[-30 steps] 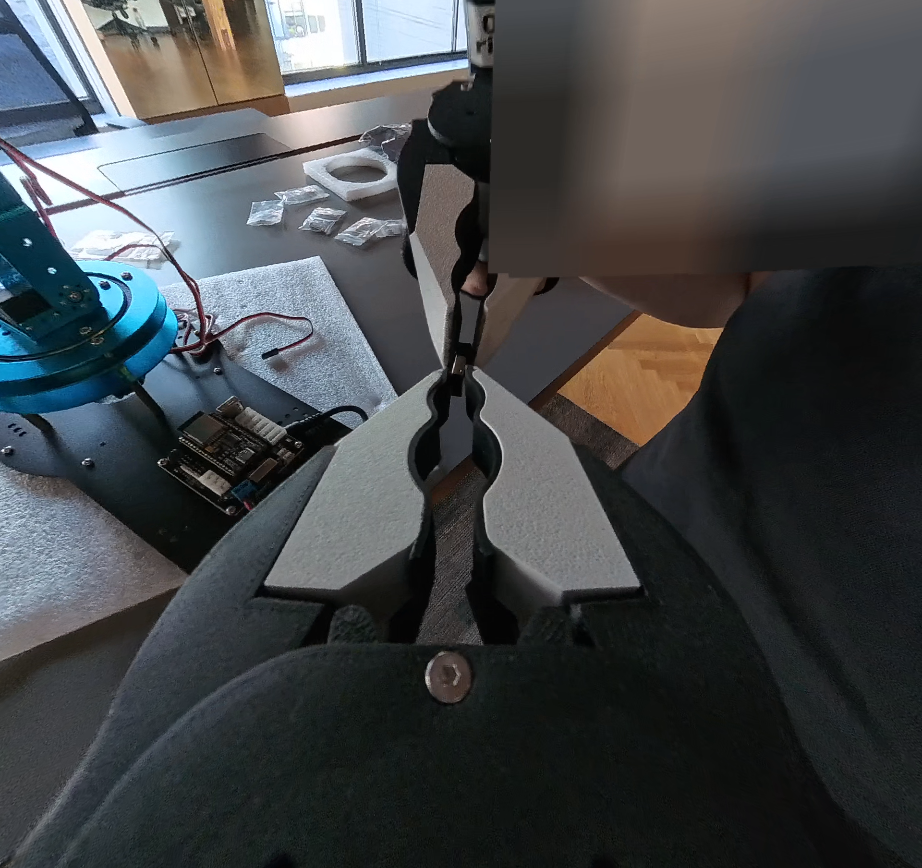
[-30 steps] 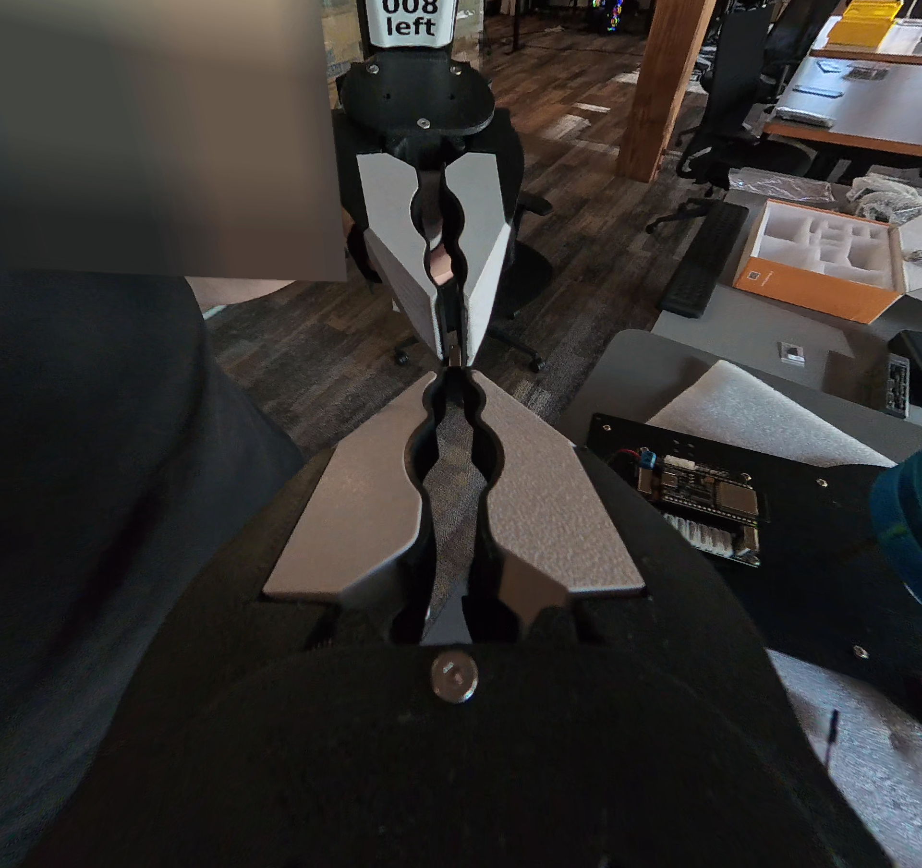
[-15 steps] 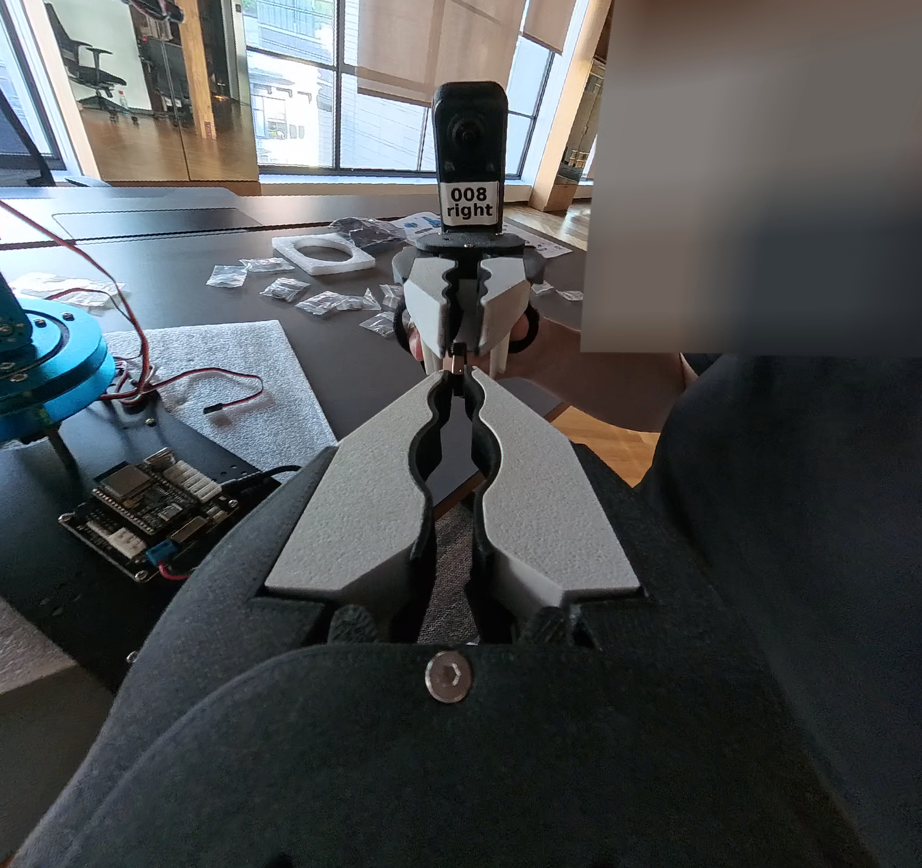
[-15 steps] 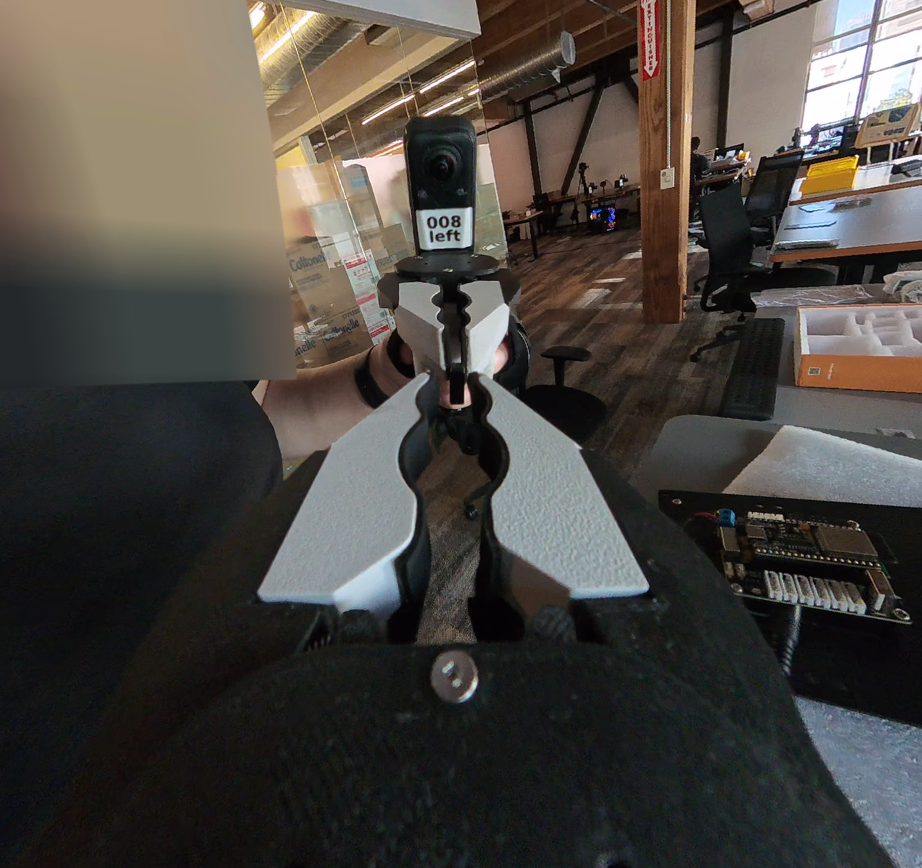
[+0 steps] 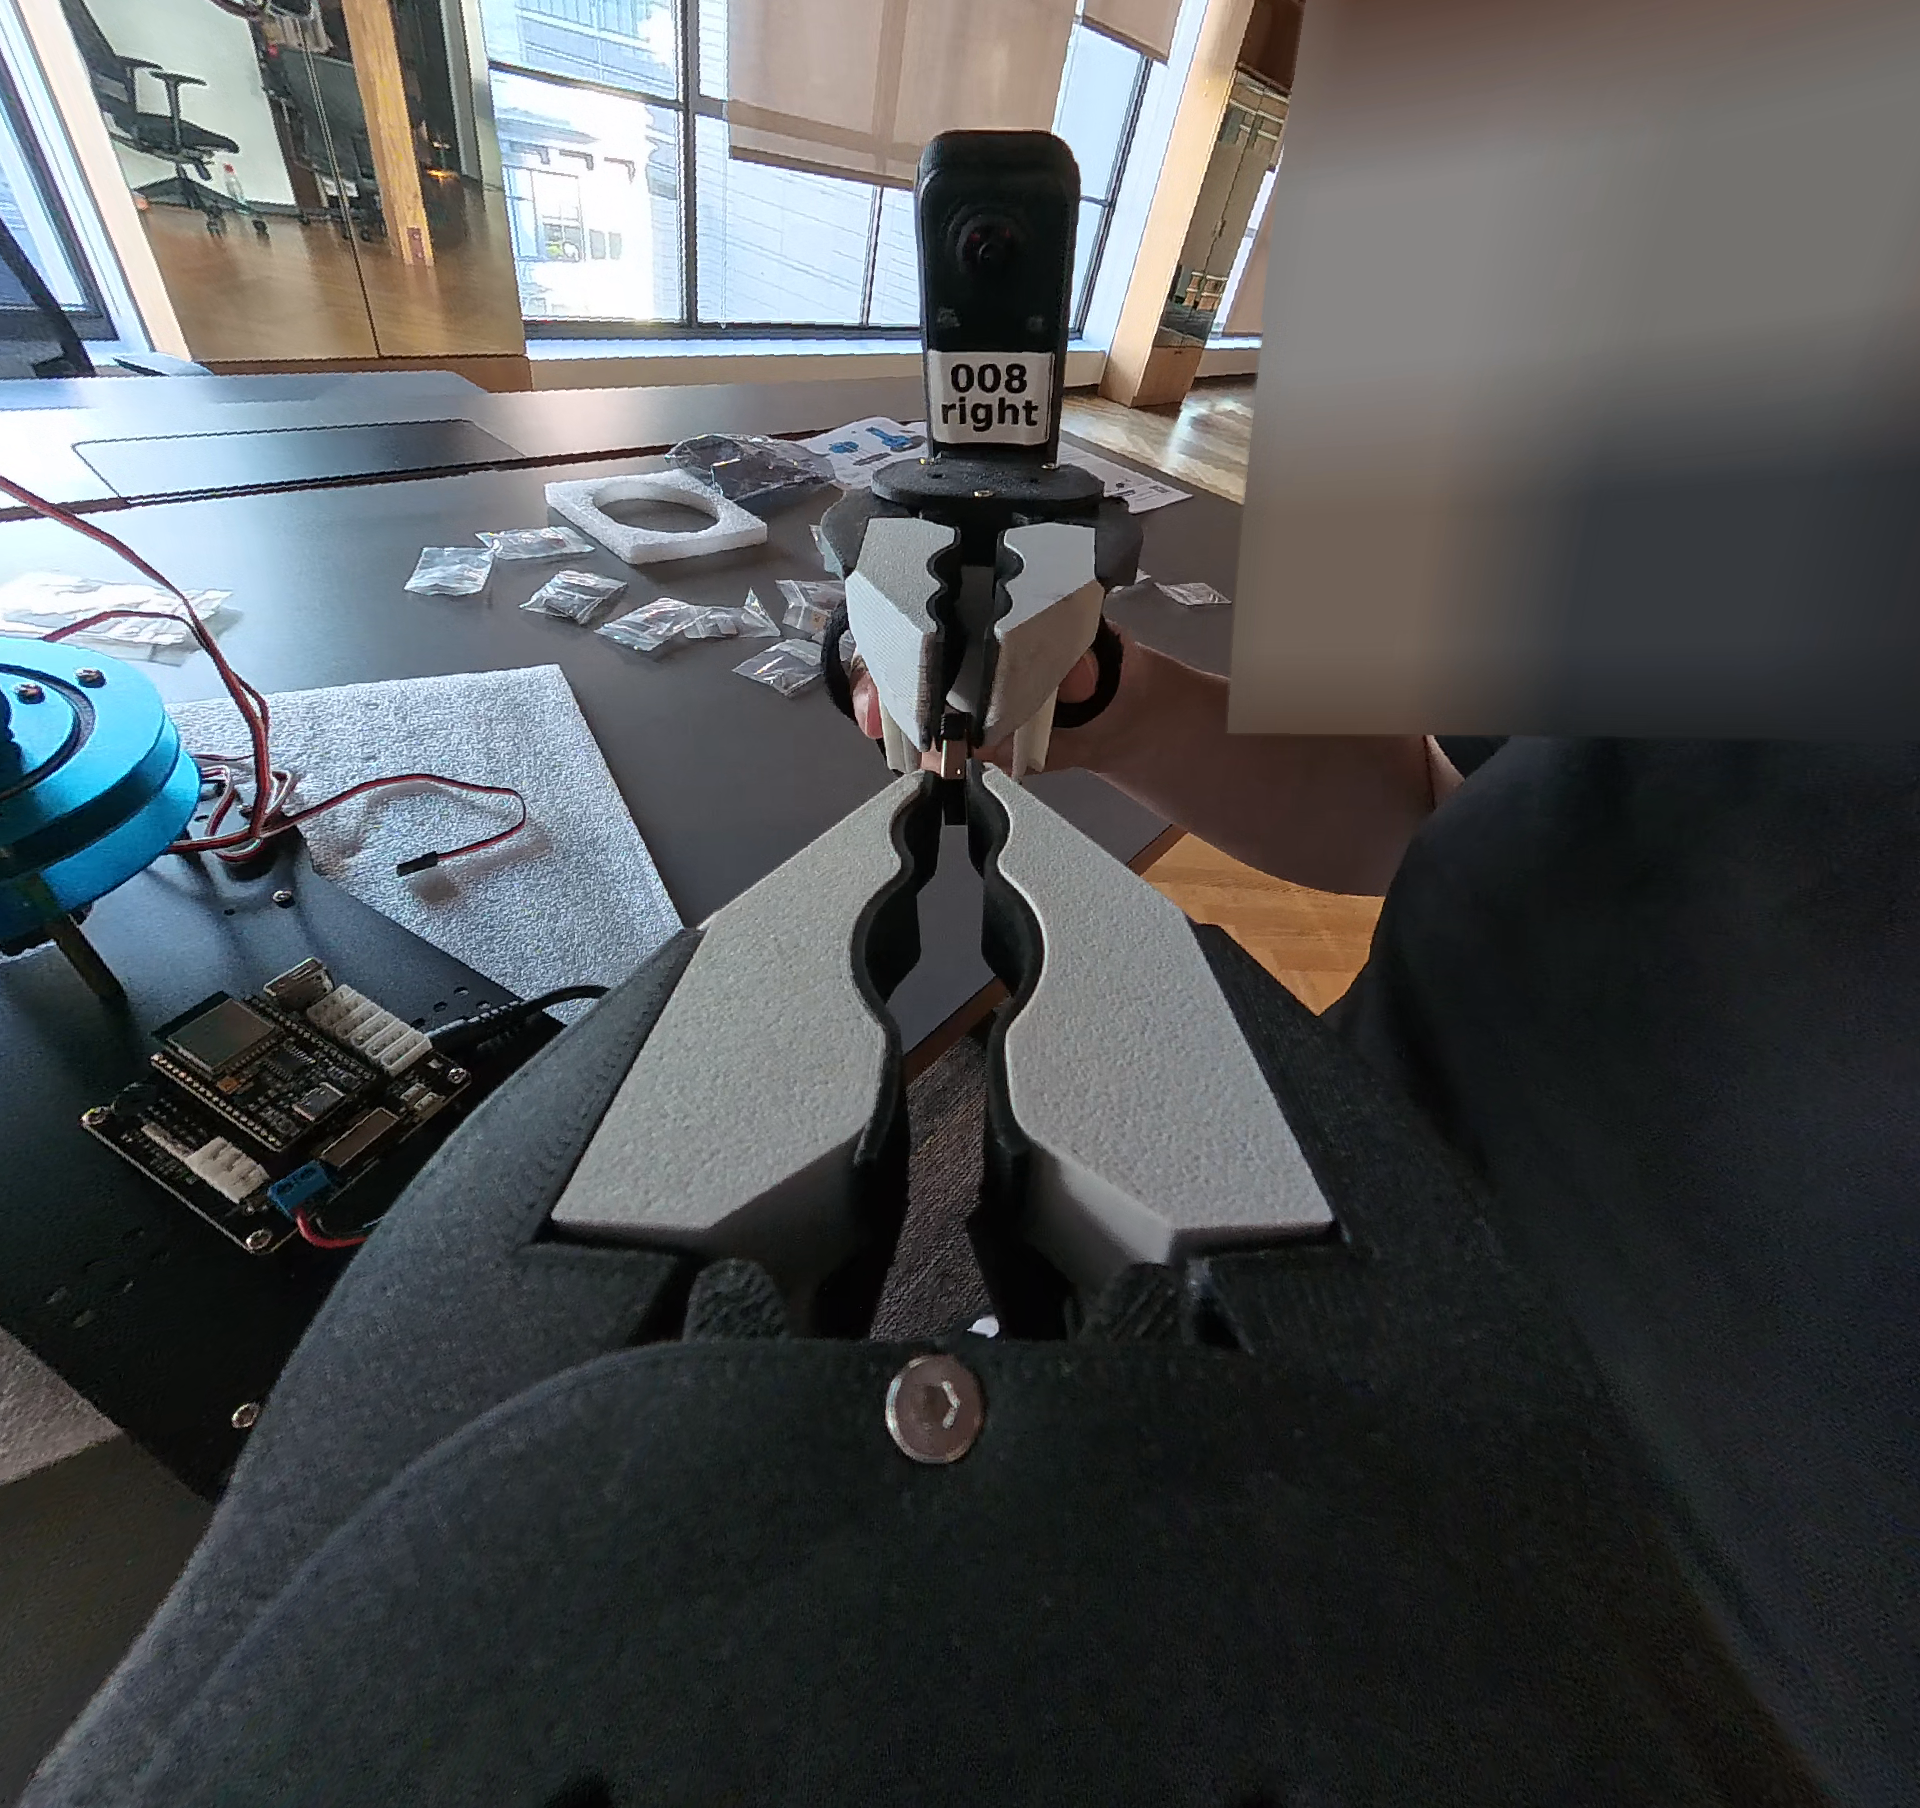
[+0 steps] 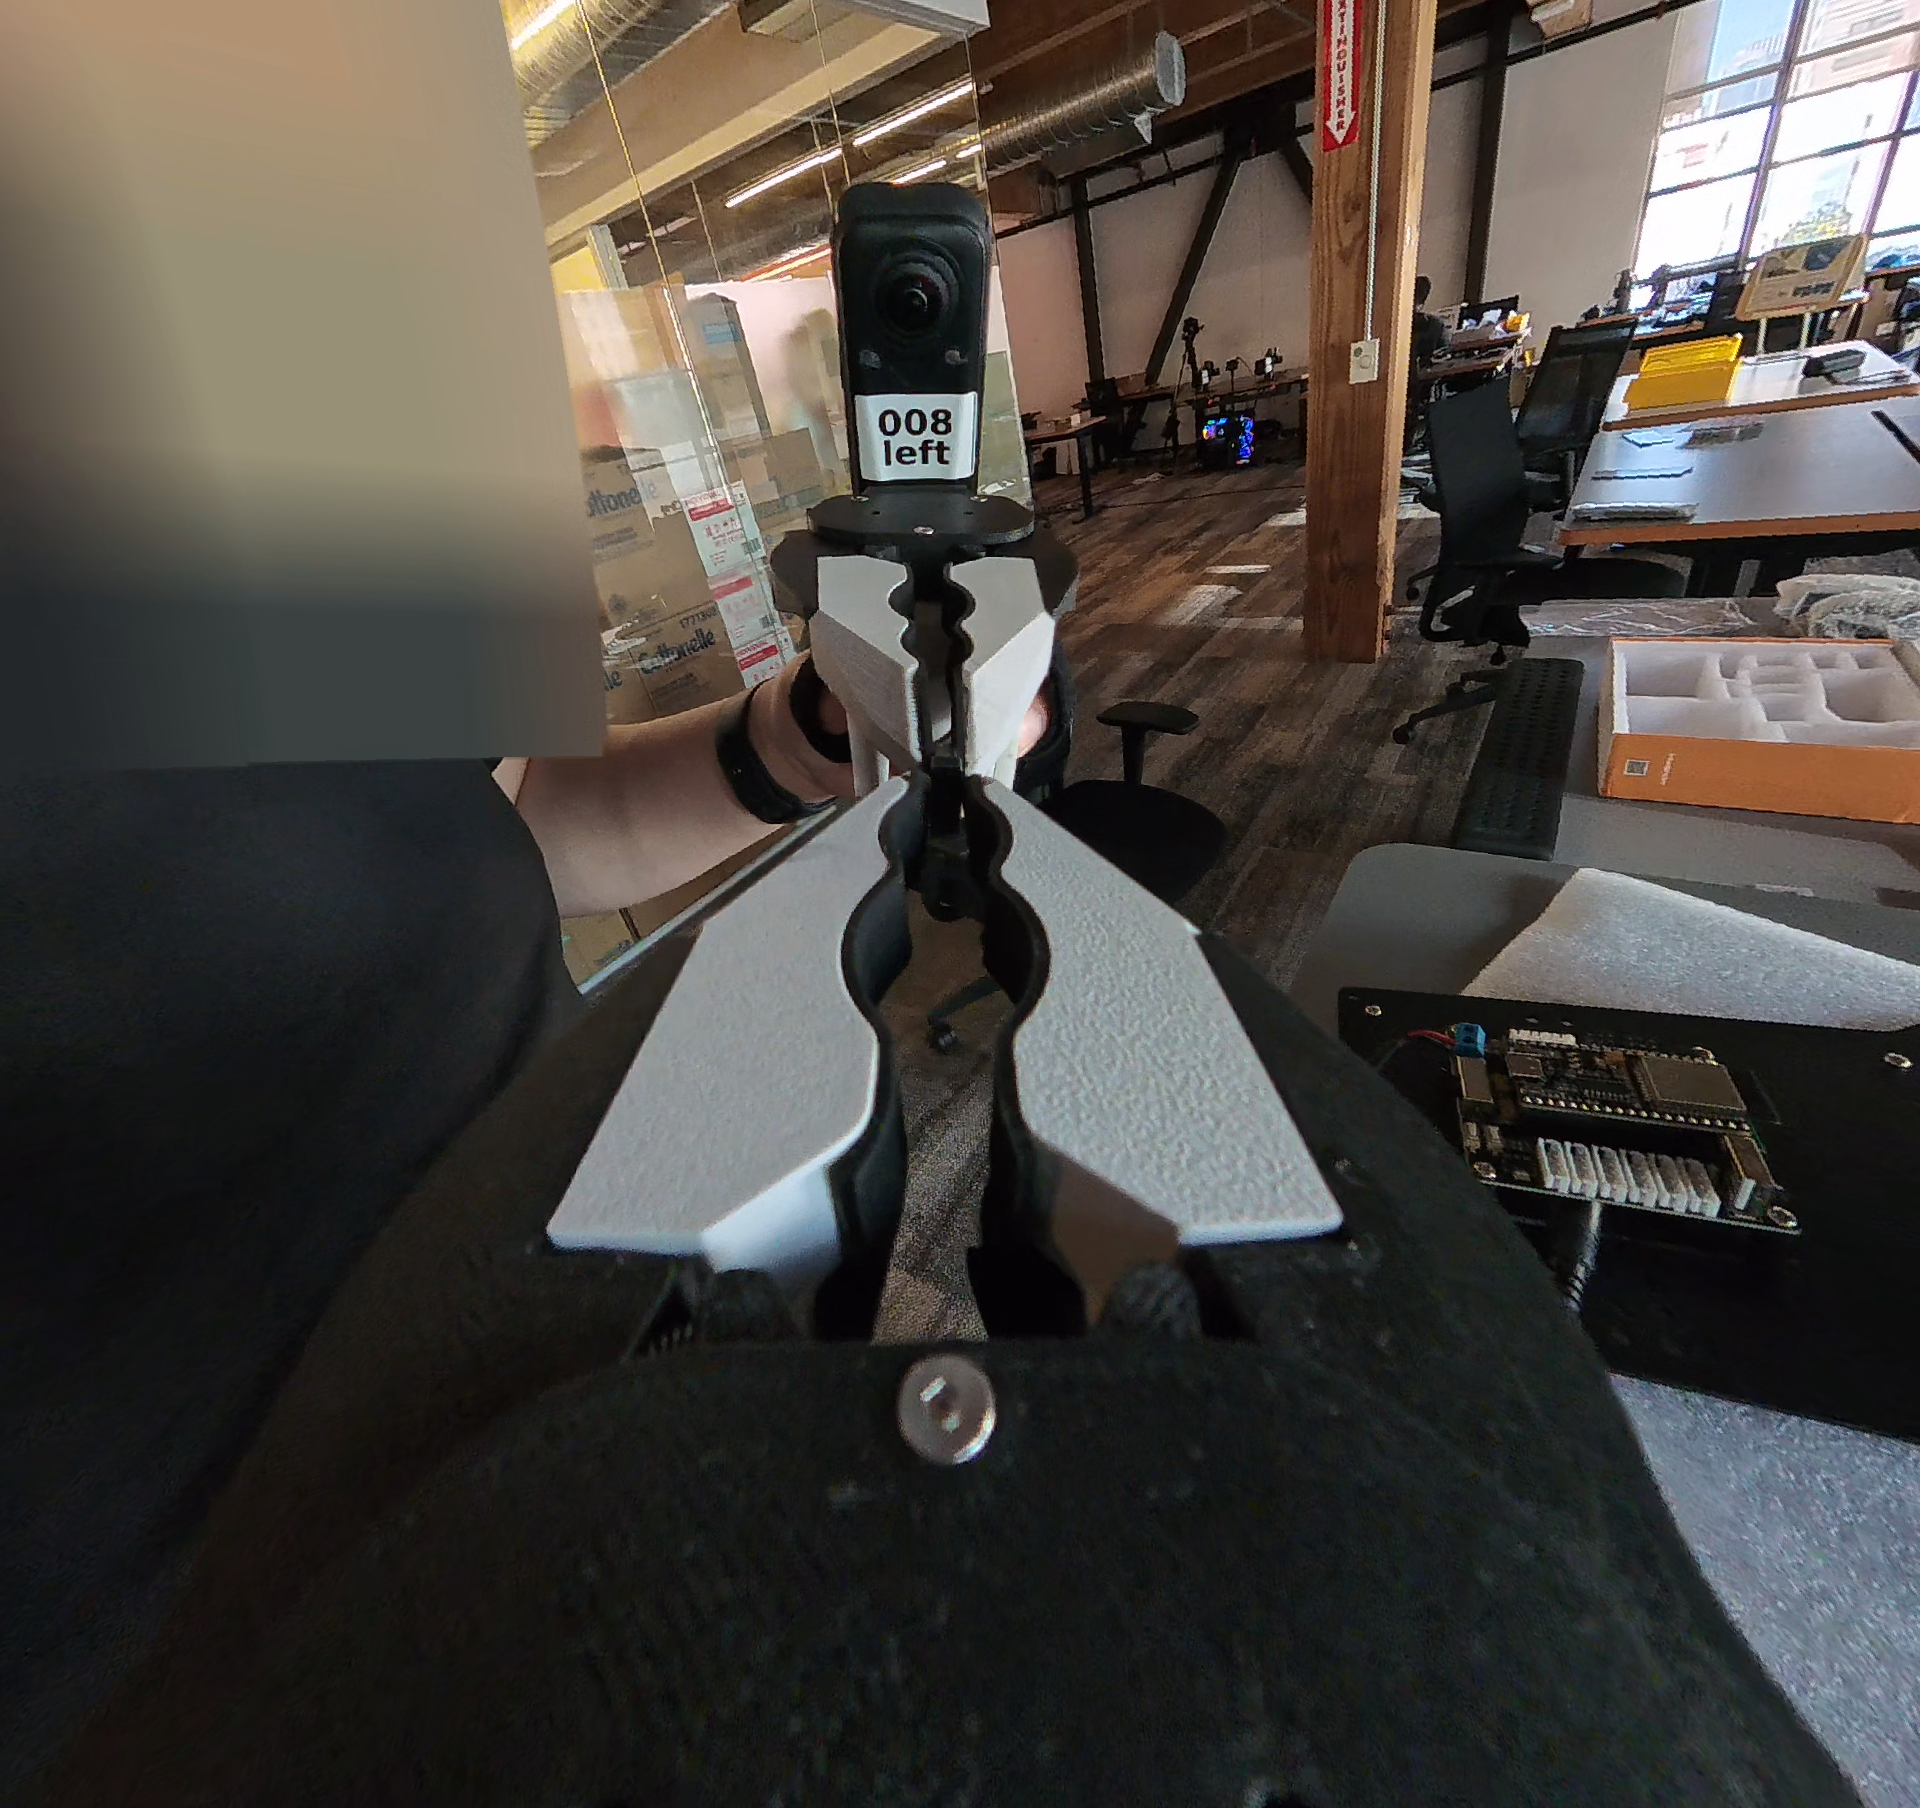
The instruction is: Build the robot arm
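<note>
The two grippers meet tip to tip in mid-air, off the desk edge. A small dark part [image 5: 948, 759] with a metallic end sits at the junction; too small to identify, and the fingertips hide most of it. The left gripper [image 5: 948, 802] has its tips pinched almost together on the near end of the part; the right gripper [image 5: 951, 735] is likewise clenched on the far end. In the right wrist view the part [image 6: 943, 802] reads only as a dark sliver between the right gripper [image 6: 943, 794] and the left gripper [image 6: 940, 750], detail lost in shadow.

The person's hands are largely hidden behind each gripper body. A dark sleeve or torso fills one side of both frames.

Left wrist view only: a dark desk [image 5: 312, 553], clear plastic bags [image 5: 582, 595] scattered on it, a white foam square with a round cut-out [image 5: 655, 511], a blue round base [image 5: 73, 782] cut off at the frame edge, red and white wires [image 5: 343, 802] lying across a grey foam sheet [image 5: 457, 771].

Right wrist view only: an orange-sided box with a white moulded insert [image 6: 1766, 719], a wooden post [image 6: 1361, 304], office chairs, stacked cartons behind glass.

Both views: a circuit board [image 5: 270, 1104] [image 6: 1621, 1124] with white connectors, mounted on a black plate.

Gripper fingers are grey, grainy-surfaced, with wavy black inner pads; bodies are matt black, layered print texture.
</note>
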### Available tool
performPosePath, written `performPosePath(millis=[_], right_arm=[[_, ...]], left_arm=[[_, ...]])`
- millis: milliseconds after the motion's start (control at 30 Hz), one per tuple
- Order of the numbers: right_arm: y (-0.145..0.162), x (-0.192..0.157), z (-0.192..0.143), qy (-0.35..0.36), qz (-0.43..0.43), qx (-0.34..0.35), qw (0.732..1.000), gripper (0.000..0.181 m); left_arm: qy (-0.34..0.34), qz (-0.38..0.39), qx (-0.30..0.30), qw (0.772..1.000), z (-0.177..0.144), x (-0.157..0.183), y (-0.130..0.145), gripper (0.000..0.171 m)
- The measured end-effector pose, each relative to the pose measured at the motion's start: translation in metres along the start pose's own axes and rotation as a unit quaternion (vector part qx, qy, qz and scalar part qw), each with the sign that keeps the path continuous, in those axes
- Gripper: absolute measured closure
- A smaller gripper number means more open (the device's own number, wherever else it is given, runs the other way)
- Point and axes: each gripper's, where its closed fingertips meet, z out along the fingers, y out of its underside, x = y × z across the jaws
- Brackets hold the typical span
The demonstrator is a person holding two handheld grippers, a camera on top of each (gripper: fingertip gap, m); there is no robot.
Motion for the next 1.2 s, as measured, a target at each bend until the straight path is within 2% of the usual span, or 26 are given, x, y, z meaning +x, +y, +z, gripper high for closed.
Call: performPosePath(millis=[900,967,1000,1067,1133,1200], right_arm=[[0.011,0.003,-0.01,0.002,-0.012,-0.026,1.0,0.175],[0.007,0.002,-0.015,-0.013,-0.003,0.0,1.0,0.175],[0.003,0.0,-0.02,-0.034,0.015,0.026,0.999,0.175],[-0.016,-0.013,-0.04,-0.109,0.057,0.105,0.987,0.176],[-0.039,-0.024,-0.067,-0.18,0.084,0.186,0.962,0.177],[-0.054,-0.033,-0.09,-0.234,0.096,0.231,0.94,0.176]], left_arm=[[-0.007,0.012,-0.039,0.999,0.017,-0.002,0.005,0.168],[-0.006,0.008,-0.024,1.0,0.017,-0.003,-0.001,0.137],[-0.003,0.005,-0.012,1.0,0.015,-0.003,-0.007,0.131],[0.011,0.006,0.003,1.0,0.008,0.003,-0.017,0.132],[0.011,0.013,0.001,1.0,0.002,0.005,-0.02,0.134],[0.006,0.022,-0.009,1.0,-0.004,0.007,-0.019,0.136]])
